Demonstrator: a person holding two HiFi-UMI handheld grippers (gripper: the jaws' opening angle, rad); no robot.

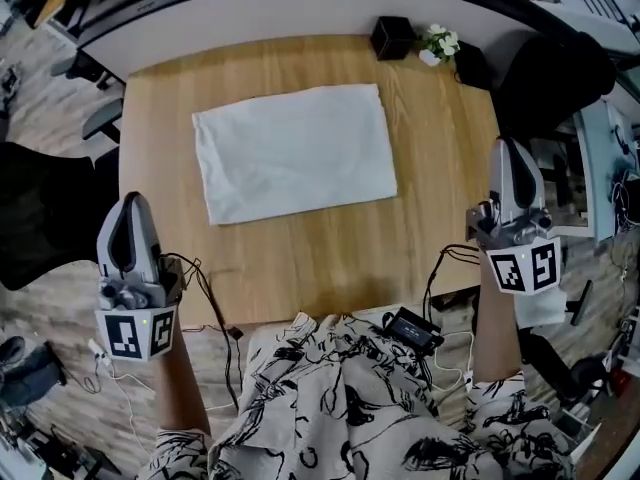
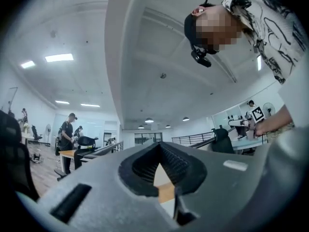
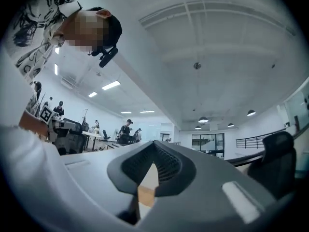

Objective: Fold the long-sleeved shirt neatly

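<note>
The white shirt [image 1: 293, 152] lies folded into a flat rectangle on the far middle of the wooden table [image 1: 420, 218]. My left gripper [image 1: 130, 203] is held up beside the table's left front corner, well apart from the shirt. My right gripper [image 1: 511, 146] is raised beyond the table's right edge, also clear of the shirt. In the left gripper view the jaws [image 2: 159, 149] meet with nothing between them and point out level across the room. In the right gripper view the jaws [image 3: 153, 148] are likewise shut and empty.
A black box [image 1: 392, 38] and a small flower pot [image 1: 438, 43] stand at the table's far edge. A black device [image 1: 412, 328] with cables sits at the near edge. Black chairs stand at the left [image 1: 40, 218] and far right [image 1: 555, 78]. Other people work at distant desks [image 2: 70, 129].
</note>
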